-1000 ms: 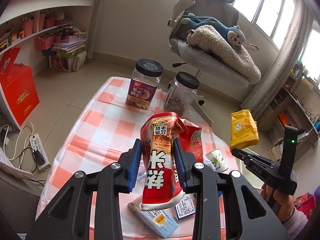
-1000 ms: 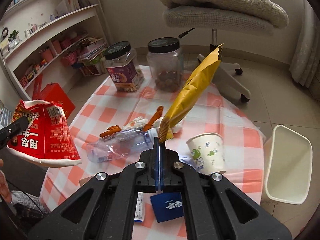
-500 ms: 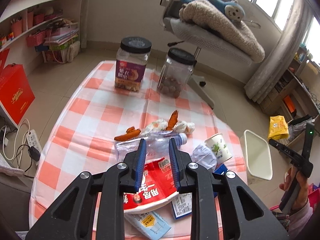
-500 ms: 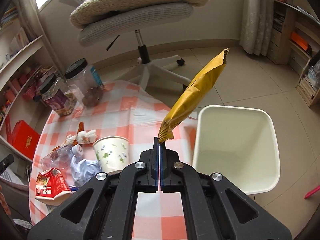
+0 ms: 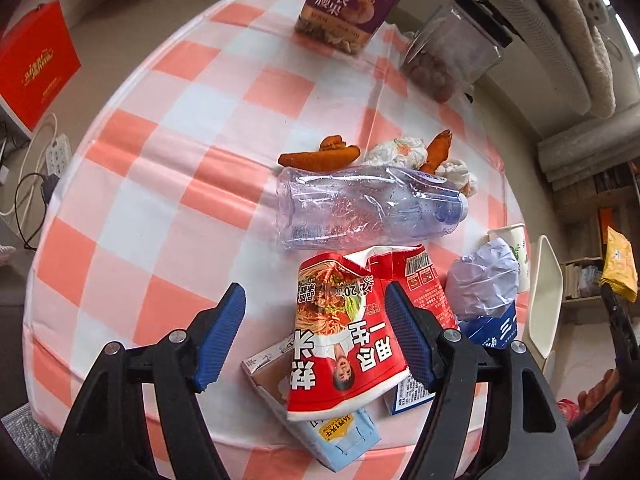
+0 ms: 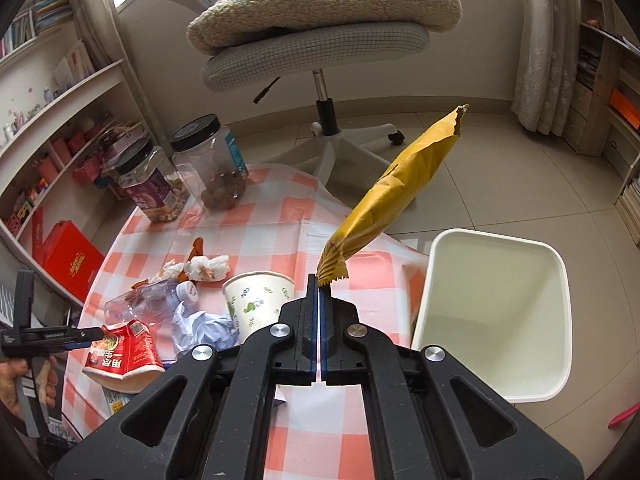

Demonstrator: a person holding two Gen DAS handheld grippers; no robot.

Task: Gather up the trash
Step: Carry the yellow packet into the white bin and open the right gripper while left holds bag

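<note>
While its blue ribbed pads are spreading apart, the left gripper [image 5: 316, 332] hangs over the near edge of the table [image 5: 172, 128], and the crushed red noodle cup [image 5: 344, 336] lies between the jaws, clear of the left pad; whether the right pad still touches its glossy paper wall cannot be told. That cup, flattened and torn at its rim, rests on a pale blue carton [image 5: 340, 436] at the table's near edge. Just beyond it lies a clear, dented plastic bottle [image 5: 360, 208] on its side, with orange peel strips [image 5: 320, 156] and wadded tissue [image 5: 400, 150] past it toward the middle of the checked, glossy cloth. A crumpled ball of pale paper [image 5: 484, 280] sits toward the right edge, on a dark blue packet [image 5: 492, 328] and just beside a white paper cup [image 6: 260, 300] printed with green leaves. Two clear plastic jars [image 6: 180, 176] with black lids stand at the far edge. The right gripper [image 6: 319, 292] is clamped tight on the crimped, serrated end of a yellow wrapper [image 6: 396, 192], a long, creased foil pouch slanting up and away, held above the table's right edge beside the white, smooth-walled, rounded-square bin [image 6: 496, 312] on the floor.
</note>
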